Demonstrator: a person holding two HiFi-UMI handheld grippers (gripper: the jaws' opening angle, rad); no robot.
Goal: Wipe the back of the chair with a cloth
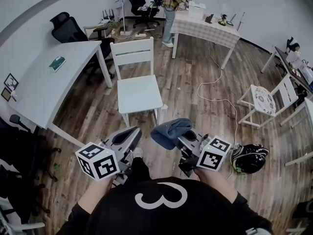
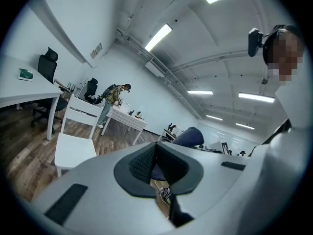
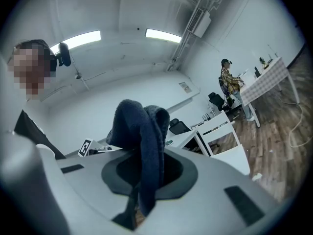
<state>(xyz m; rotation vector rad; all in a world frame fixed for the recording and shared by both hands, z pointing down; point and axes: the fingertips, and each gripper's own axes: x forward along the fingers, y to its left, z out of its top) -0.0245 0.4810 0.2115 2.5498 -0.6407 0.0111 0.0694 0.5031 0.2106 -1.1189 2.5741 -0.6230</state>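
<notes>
A white wooden chair (image 1: 138,84) stands on the wood floor ahead of me, its slatted back (image 1: 132,51) on the far side; it also shows in the left gripper view as the chair (image 2: 73,138) and in the right gripper view as the chair (image 3: 226,140). My right gripper (image 1: 172,131) is shut on a dark blue cloth (image 1: 169,131), bunched above the jaws as the cloth (image 3: 142,141). My left gripper (image 1: 128,134) is shut with nothing in it. Both are held low, short of the chair's seat.
A long white table (image 1: 46,77) with a green booklet (image 1: 57,63) runs along the left. A black office chair (image 1: 71,31) sits behind it. A person (image 1: 171,6) stands at a checked table (image 1: 205,28). A white cable (image 1: 215,89), a small patterned stool (image 1: 263,101) and a black helmet (image 1: 249,158) lie right.
</notes>
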